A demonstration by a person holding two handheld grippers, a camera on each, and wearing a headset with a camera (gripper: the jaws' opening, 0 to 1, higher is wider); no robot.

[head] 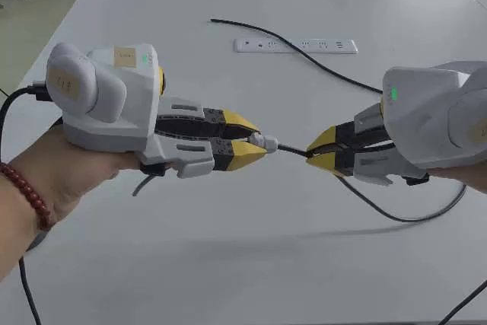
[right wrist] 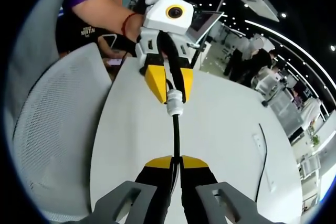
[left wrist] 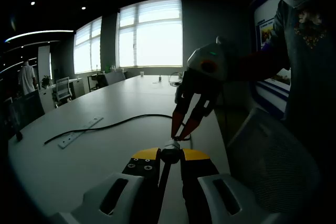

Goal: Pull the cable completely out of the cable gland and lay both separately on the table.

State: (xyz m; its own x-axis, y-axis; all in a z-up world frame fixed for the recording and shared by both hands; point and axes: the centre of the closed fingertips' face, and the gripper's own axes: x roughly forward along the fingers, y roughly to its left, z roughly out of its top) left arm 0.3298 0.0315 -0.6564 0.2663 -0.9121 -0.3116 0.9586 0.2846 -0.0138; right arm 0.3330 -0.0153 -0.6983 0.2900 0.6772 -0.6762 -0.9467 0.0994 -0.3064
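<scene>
The cable gland (head: 266, 142) sits in the left claw (head: 260, 138), its cable (head: 292, 148) running rightward into the right claw (head: 313, 150).

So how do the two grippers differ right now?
The left gripper is shut on the white cable gland; the right gripper is shut on the black cable. The gland pokes past the left gripper's tips, while the cable runs on behind the right gripper. Both face each other above the table.

Two grippers (head: 257, 144) (head: 310, 151), one cable (head: 292, 148), one cable gland (head: 265, 141), one power strip (head: 295, 46), one table (head: 228, 256)
</scene>
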